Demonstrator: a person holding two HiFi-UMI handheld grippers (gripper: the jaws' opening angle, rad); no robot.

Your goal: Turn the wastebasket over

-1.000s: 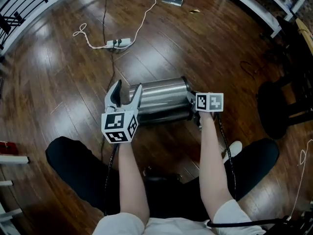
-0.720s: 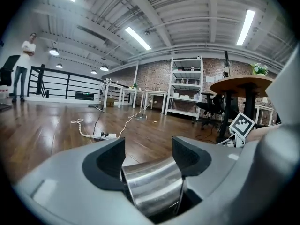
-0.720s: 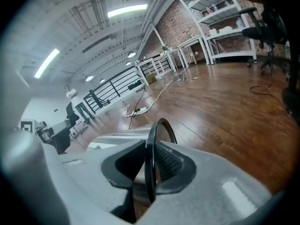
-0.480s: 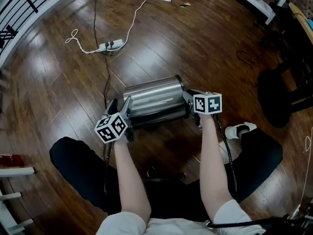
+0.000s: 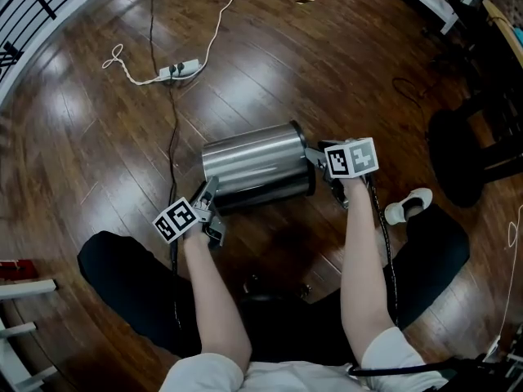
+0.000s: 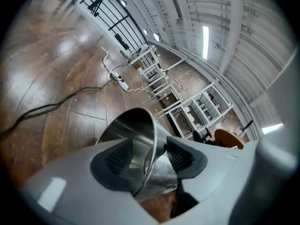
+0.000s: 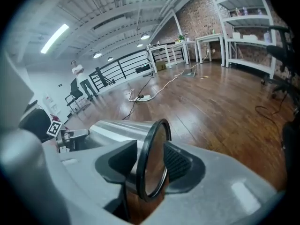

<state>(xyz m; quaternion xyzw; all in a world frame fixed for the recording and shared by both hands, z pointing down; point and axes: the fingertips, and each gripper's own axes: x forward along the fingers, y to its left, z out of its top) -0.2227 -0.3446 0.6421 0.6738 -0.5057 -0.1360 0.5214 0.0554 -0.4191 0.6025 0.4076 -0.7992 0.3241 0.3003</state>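
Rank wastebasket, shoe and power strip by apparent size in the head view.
1. wastebasket, by far the largest
2. shoe
3. power strip; it lies farther from the camera, so its rank below the shoe is unsure.

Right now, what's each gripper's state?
Left gripper: open, just been closing around the bin rim, not clamped yet.
Right gripper: open, just been opening, bin's base ring between its jaws.

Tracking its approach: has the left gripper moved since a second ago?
Yes. The left gripper dropped from over the wastebasket's left end to its near rim, farther from the power strip. Its jaws have just been closing, rim between them.
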